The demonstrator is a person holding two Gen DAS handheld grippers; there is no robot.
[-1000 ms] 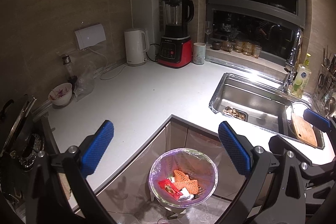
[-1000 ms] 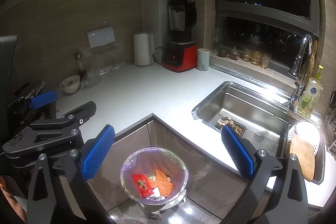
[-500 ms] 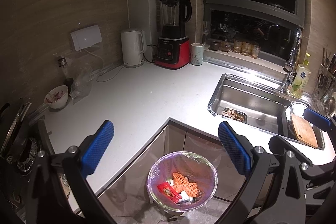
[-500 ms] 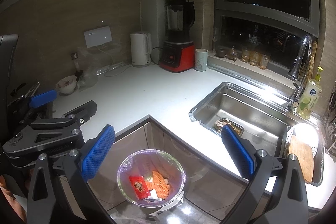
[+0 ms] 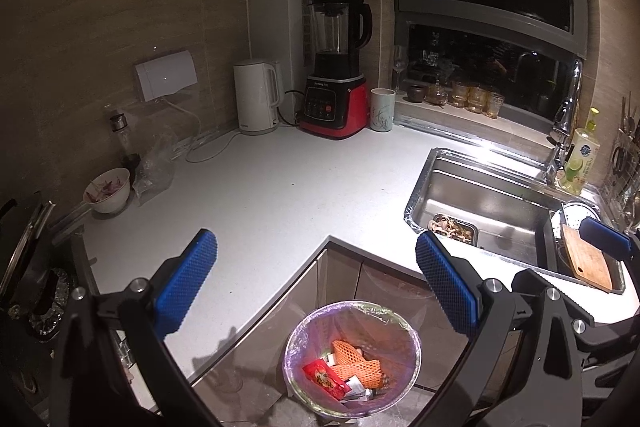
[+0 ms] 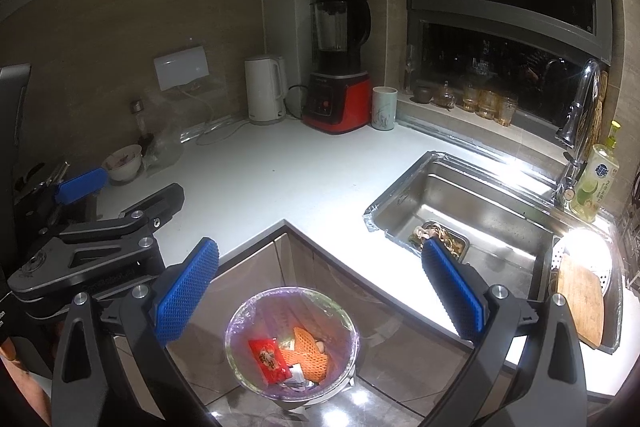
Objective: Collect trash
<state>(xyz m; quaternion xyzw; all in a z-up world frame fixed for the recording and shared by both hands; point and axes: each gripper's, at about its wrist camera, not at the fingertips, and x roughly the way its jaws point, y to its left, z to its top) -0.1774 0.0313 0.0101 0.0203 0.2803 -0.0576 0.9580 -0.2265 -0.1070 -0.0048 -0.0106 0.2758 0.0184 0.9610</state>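
Observation:
A round trash bin (image 5: 400, 311) with a clear liner stands on the floor in the counter's inner corner, also low in the right wrist view (image 6: 344, 311). Inside lie an orange foam net (image 5: 352, 363), a red wrapper (image 5: 324, 379) and small scraps. My left gripper (image 5: 316, 287) hangs open above the bin, nothing between its blue pads. My right gripper (image 6: 320, 287) is open too, empty, over the same bin. The left gripper's body (image 6: 100, 247) shows at the left of the right wrist view.
The white L-shaped counter (image 5: 256, 203) carries a kettle (image 5: 256, 97), a red blender (image 5: 336, 67), a cup (image 5: 382, 109), a bowl (image 5: 107, 190) and a crumpled plastic bag (image 5: 154, 167). A steel sink (image 5: 492, 203) holds a strainer of scraps and a wooden board (image 5: 588, 263). A stove sits at far left.
Both views have drifted slightly, the scene shifting a little left and the bin's place in frame changing. Both grippers stay open and empty.

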